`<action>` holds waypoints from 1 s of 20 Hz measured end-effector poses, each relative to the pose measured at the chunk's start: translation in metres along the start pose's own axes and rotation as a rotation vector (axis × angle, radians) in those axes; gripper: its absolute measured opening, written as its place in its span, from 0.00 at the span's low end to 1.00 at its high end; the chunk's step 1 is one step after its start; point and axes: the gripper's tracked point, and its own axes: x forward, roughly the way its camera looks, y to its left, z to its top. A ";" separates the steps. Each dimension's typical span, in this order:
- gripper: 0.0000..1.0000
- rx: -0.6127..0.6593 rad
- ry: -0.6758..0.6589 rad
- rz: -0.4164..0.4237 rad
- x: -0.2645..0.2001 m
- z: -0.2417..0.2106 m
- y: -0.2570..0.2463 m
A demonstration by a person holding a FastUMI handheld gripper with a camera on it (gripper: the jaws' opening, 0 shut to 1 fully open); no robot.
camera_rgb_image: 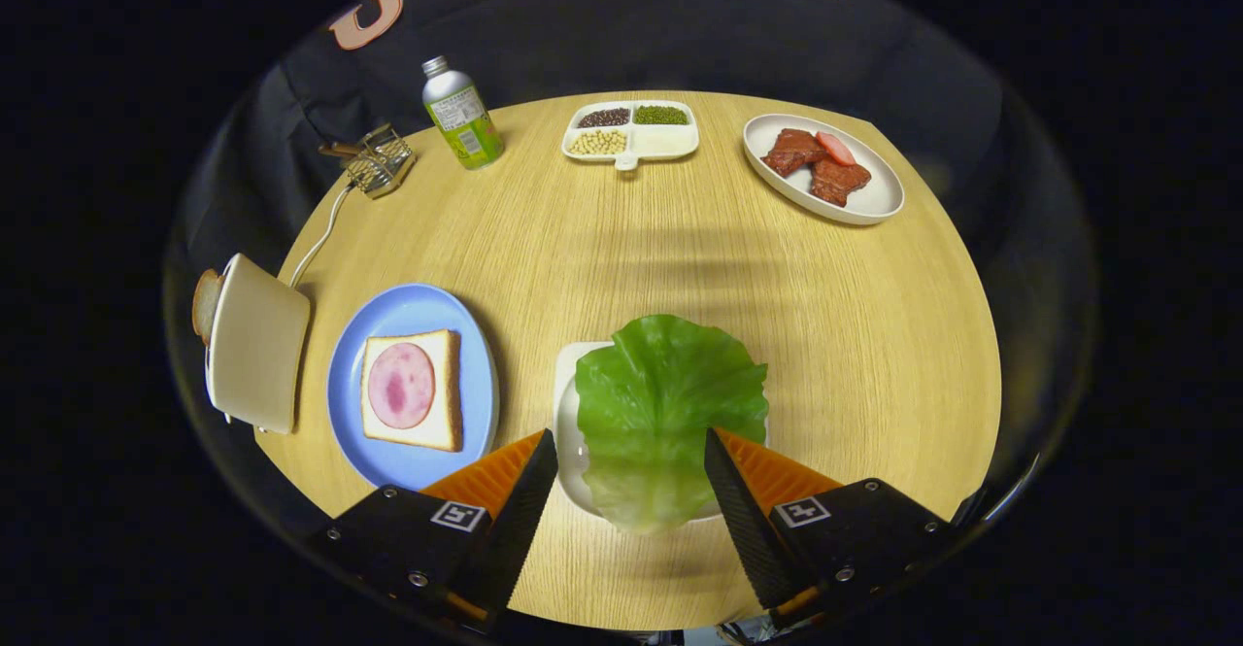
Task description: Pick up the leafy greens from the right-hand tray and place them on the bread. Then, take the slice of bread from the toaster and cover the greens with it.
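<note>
bottle (462,114) label too small to read, no legible text

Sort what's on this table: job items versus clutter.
Job: lettuce leaf between the open tool fingers, its white tray, bread with ham on blue plate, toaster with slice.

Clutter: bottle, divided bean dish, meat plate, wire basket.
</note>
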 end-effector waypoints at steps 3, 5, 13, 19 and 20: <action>0.92 -0.002 0.026 -0.022 0.012 -0.002 -0.003; 0.92 -0.001 0.038 -0.043 0.020 -0.002 -0.007; 0.84 0.032 0.072 -0.056 0.039 -0.007 -0.009; 0.61 0.021 0.006 -0.111 0.041 -0.001 -0.008; 0.59 0.023 0.001 -0.112 0.041 -0.002 -0.010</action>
